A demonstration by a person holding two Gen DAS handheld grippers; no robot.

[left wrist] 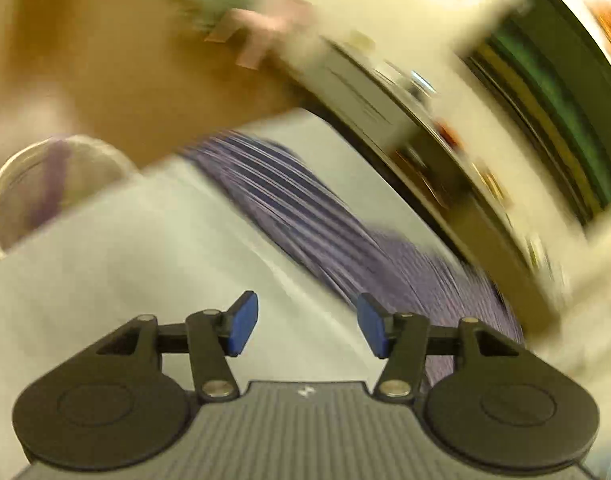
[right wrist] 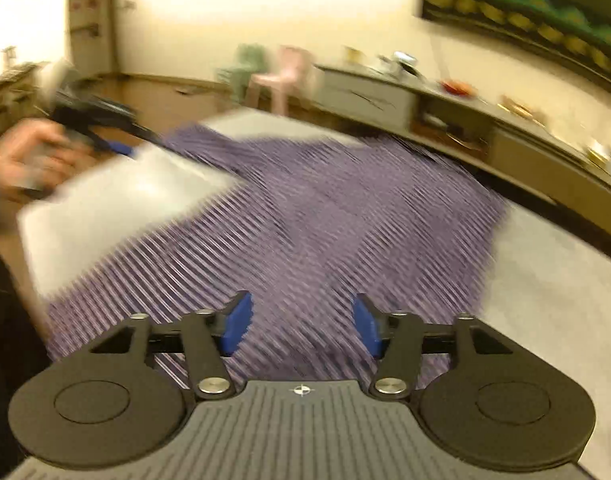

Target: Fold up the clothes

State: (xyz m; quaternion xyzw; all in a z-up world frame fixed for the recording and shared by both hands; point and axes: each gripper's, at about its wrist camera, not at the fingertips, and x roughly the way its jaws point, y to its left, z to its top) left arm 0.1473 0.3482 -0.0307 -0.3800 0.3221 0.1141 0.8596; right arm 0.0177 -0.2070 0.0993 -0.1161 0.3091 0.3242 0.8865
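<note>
A purple striped garment (right wrist: 325, 216) lies spread over a white table (right wrist: 545, 300). My right gripper (right wrist: 301, 322) hovers over its near part with the blue pads apart and nothing between them. In the left wrist view the same garment (left wrist: 305, 208) runs as a blurred band across the white table (left wrist: 105, 280). My left gripper (left wrist: 307, 324) is open above the bare cloth-free surface beside the garment's edge, holding nothing. In the right wrist view a hand carries the left gripper (right wrist: 105, 136) at the table's far left, blurred.
A round white basket (left wrist: 25, 192) stands off the table's left side on the wooden floor. A pink chair (right wrist: 281, 76) and a green chair (right wrist: 245, 64) stand beyond the table. A long low sideboard (right wrist: 425, 100) with small items runs along the right wall.
</note>
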